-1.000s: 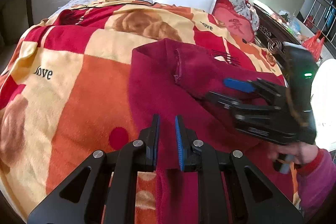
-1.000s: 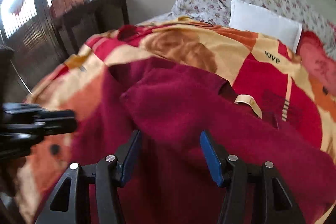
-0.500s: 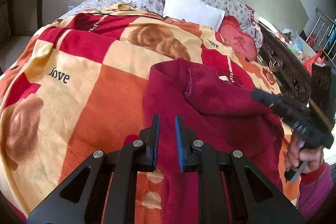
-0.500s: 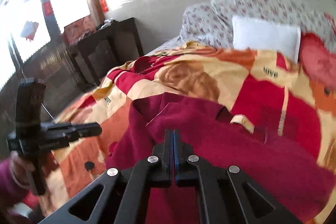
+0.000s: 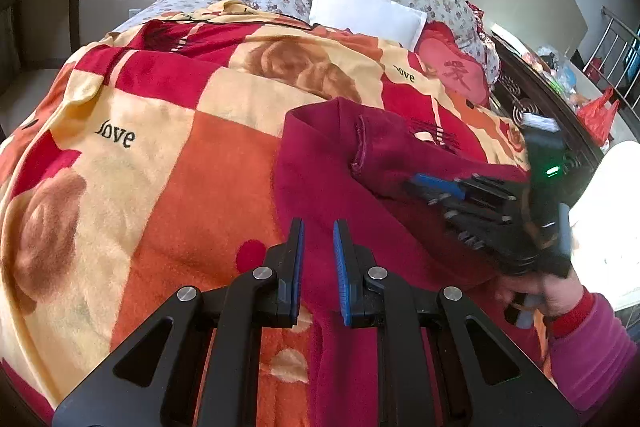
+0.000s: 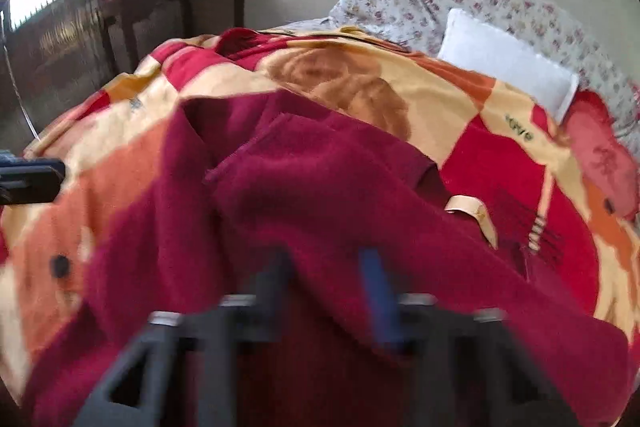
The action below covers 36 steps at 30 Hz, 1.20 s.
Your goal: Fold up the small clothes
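Note:
A maroon fleece garment (image 5: 328, 163) lies spread on the bed blanket, one sleeve folded across its body; it fills the right wrist view as the same garment (image 6: 320, 187), with a beige neck tag (image 6: 468, 207). My left gripper (image 5: 318, 227) is at the garment's near edge, pads almost together with maroon fabric in the narrow gap. My right gripper (image 6: 326, 263) is down on the garment's right side, motion-blurred, its jaws apart and closing with a bulge of fabric between them. From the left wrist view, the right gripper (image 5: 424, 189) reaches over the folded sleeve, held by a hand (image 5: 560, 291) in a pink sleeve.
A red, orange and cream blanket (image 5: 160, 131) covers the bed. A white pillow (image 5: 366, 9) and floral pillows lie at the head. A dark carved bedside table (image 5: 532, 95) stands on the right, and a dark cabinet (image 6: 180, 15) on the left.
Half a second ago the right gripper was lifted off the garment with its jaws together; now it is back down on the fabric with jaws apart. The left gripper keeps its narrow gap.

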Motion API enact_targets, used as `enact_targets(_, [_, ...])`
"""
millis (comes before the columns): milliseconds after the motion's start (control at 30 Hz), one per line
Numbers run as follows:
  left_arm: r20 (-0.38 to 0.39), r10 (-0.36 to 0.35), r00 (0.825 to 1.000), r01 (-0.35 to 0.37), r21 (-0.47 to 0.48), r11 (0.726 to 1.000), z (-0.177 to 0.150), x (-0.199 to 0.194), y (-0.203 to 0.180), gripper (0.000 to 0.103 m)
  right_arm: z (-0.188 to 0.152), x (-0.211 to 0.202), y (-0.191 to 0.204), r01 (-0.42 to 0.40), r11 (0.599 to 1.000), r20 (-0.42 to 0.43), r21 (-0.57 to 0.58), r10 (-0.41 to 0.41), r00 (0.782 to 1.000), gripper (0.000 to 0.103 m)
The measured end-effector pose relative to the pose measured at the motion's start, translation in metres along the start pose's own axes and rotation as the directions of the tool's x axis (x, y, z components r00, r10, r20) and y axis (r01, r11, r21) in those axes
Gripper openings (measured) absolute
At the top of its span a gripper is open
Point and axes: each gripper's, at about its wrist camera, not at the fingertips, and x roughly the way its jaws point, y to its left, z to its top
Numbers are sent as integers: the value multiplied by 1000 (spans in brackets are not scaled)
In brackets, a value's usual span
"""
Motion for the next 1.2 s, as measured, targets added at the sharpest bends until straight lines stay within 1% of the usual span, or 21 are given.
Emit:
enact_targets(167, [26,-3,1000,4,-30,1000,4,-6,7,14,7,-55,-14,-113,987,119,110,100,988,5])
enact_targets(267, [44,-3,999,6,-51,999,6,-12,12,14,11,-86,-6,-206,973,165,107,187,968,5])
enact_targets(333, [59,1,998,2,-61,998,8,-16,14,14,12,-100,9,-260,962,190,82,241,952,5])
enact_targets(433, [76,9,997,-2,-92,996,9,-19,17,14,9,-90,34,-312,946,194,92,290,937,5])
enact_targets(467, [70,11,997,-4,-102,995,9,-18,17,14,5,-73,46,-287,954,152,91,271,950,11])
enact_targets(500, [64,5,998,1,-108,994,9,-17,16,14,2,-63,52,-260,961,104,90,251,962,29])
enact_targets(533, [60,-6,998,13,-105,994,8,-16,13,14,-3,-53,57,-227,968,39,106,224,974,36])
enact_targets(567, [60,-10,998,16,-95,995,8,-16,10,14,-8,-52,57,-220,968,25,123,218,976,37])
enact_targets(633, [56,-6,998,8,-43,999,6,-14,0,14,-23,-70,47,-209,964,74,167,199,977,37])
enact_targets(700, [43,-6,999,7,-9,1000,4,-8,-7,14,-47,-102,28,-94,976,106,198,74,992,42])
enact_targets(767, [22,-19,1000,19,4,1000,2,2,-11,14,-67,-124,11,8,978,110,207,-32,993,46])
enact_targets(800, [15,-20,1000,20,7,1000,1,6,-12,14,-84,-139,-4,94,970,93,224,-118,989,46])
enact_targets(867, [-12,-2,1000,2,9,1000,-4,18,-14,17,-103,-155,-27,177,945,56,275,-200,978,46])
enact_targets(900, [-21,-1,1000,1,5,1000,-6,24,-14,18,-115,-162,-47,213,917,36,338,-239,970,47])
enact_targets(933, [-32,3,999,-3,-1,1000,-9,30,-15,18,-121,-165,-61,230,894,22,384,-257,966,48])
enact_targets(1000, [-56,25,998,-26,-3,1000,-11,40,-16,18,-133,-164,-92,253,833,-20,491,-280,960,58])
enact_targets(1033, [-58,33,998,-33,-1,999,-14,44,-18,18,-137,-163,-101,249,820,-27,516,-275,961,60])
enact_targets(1067, [-59,41,997,-41,2,999,-14,46,-19,18,-140,-155,-112,228,801,-46,554,-244,969,60])
enact_targets(1133, [-66,57,996,-57,13,998,-15,50,-24,18,-142,-141,-120,168,798,-53,579,-169,984,60])
enact_targets(1167, [-67,60,996,-59,19,998,-15,52,-26,18,-143,-135,-121,171,804,-73,570,-158,985,57])
enact_targets(1200, [-69,62,996,-61,26,998,-14,53,-28,18,-143,-133,-120,195,813,-97,549,-171,981,37])
